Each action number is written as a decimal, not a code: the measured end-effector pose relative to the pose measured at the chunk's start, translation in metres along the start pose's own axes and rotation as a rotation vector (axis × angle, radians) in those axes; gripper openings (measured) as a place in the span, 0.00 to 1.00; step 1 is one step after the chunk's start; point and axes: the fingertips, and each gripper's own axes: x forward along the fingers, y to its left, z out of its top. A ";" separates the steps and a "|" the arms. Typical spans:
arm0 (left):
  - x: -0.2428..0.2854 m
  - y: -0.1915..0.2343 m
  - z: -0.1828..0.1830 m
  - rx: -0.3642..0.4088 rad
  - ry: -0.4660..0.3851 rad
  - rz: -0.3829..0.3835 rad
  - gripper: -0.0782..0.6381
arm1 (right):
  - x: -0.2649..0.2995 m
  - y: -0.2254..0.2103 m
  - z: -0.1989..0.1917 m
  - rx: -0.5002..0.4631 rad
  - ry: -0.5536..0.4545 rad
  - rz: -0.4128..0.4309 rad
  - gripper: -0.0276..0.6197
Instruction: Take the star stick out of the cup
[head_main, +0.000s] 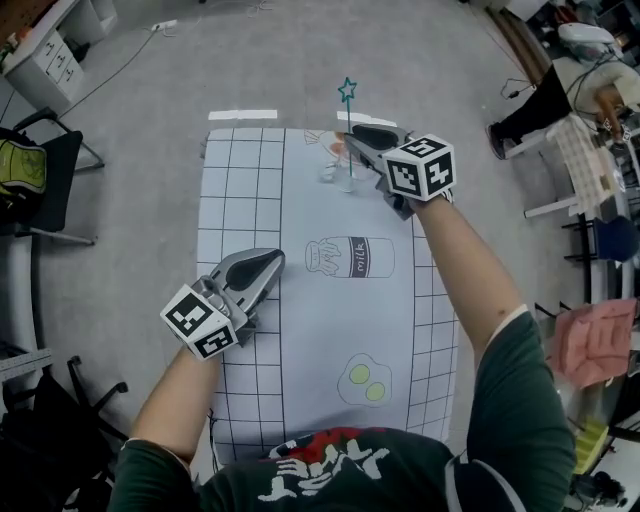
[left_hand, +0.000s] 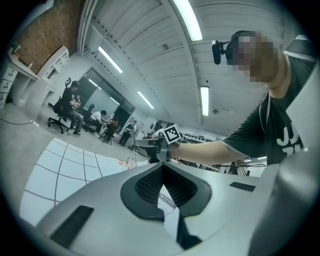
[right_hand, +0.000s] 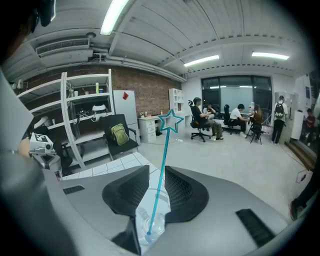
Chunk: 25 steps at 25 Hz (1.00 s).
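A clear plastic cup (head_main: 349, 172) stands at the far end of the white gridded mat (head_main: 240, 200). A thin teal stick rises out of the cup, topped by an outlined star (head_main: 347, 90). My right gripper (head_main: 354, 140) is open at the cup, just to its right. In the right gripper view the stick (right_hand: 161, 170) runs up between the two dark pads (right_hand: 125, 192) with a gap on each side. There the cup (right_hand: 150, 226) sits low between the jaws and the star (right_hand: 170, 121) stands above them. My left gripper (head_main: 276, 260) is shut and holds nothing, near the mat's left side.
Pictures of a milk bottle (head_main: 350, 257) and fried eggs (head_main: 365, 380) are printed on the mat. Grey floor surrounds the table, with a black chair (head_main: 45, 180) at the left. People sit at desks at the far right (head_main: 560, 90).
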 end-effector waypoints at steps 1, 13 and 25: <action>0.000 0.000 0.000 0.001 -0.002 -0.001 0.12 | 0.001 0.000 0.000 -0.005 0.004 0.002 0.23; -0.007 -0.001 0.005 0.000 -0.018 0.000 0.12 | 0.005 -0.003 -0.003 -0.008 0.055 -0.021 0.11; -0.020 -0.013 0.026 0.016 -0.039 0.019 0.12 | -0.029 -0.003 0.038 0.051 -0.078 -0.065 0.11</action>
